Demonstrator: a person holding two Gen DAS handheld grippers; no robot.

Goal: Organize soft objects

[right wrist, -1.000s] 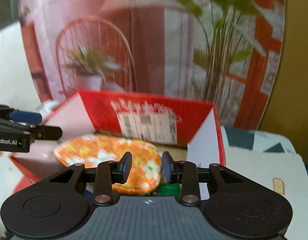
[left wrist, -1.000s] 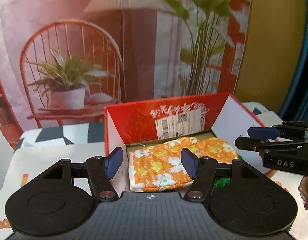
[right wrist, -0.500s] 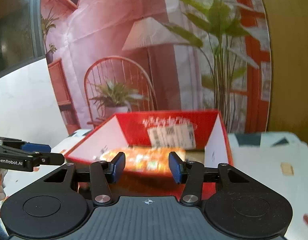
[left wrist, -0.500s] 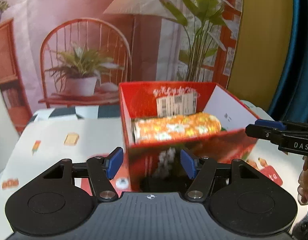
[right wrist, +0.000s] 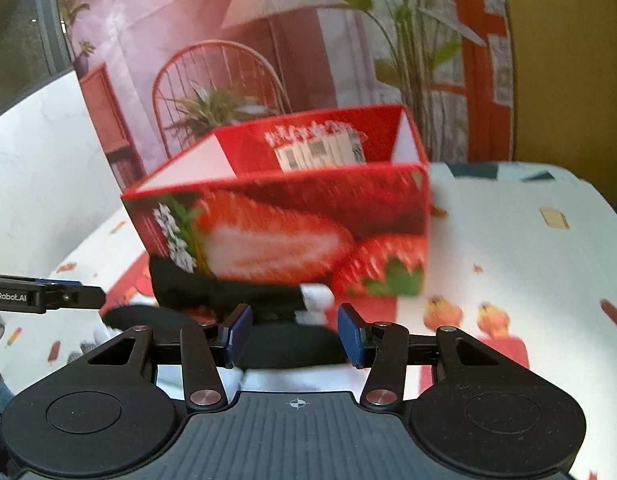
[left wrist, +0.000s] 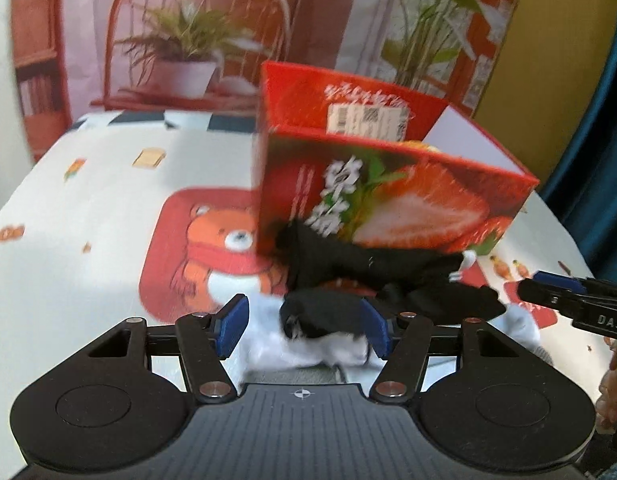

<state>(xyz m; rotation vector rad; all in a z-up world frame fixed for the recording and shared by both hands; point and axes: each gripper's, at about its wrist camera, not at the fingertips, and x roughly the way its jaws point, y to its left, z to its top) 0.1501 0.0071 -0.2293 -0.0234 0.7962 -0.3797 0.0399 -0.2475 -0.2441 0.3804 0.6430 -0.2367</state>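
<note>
Tablecloth (left wrist: pixel 108 200), socks (left wrist: pixel 320 312) between left tool (left wrist: pixel 304 328) (apart)

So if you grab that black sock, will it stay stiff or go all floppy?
Probably floppy: the black sock already lies crumpled and bent against the strawberry box. It likely weighs little, being thin cloth. It may drag the sock next to it, since they lie tangled.

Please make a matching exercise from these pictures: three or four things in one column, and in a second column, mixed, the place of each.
Things:
1. strawberry box
2. black socks
3. orange flowered cloth
4. bear picture

Places:
A. printed on the tablecloth, left of the box
B. inside the box, only its top showing over the front wall
C. standing on the table, open on top
D. lying on the table against the front of the box

Pairs: 1-C, 2-D, 3-B, 4-A
</note>
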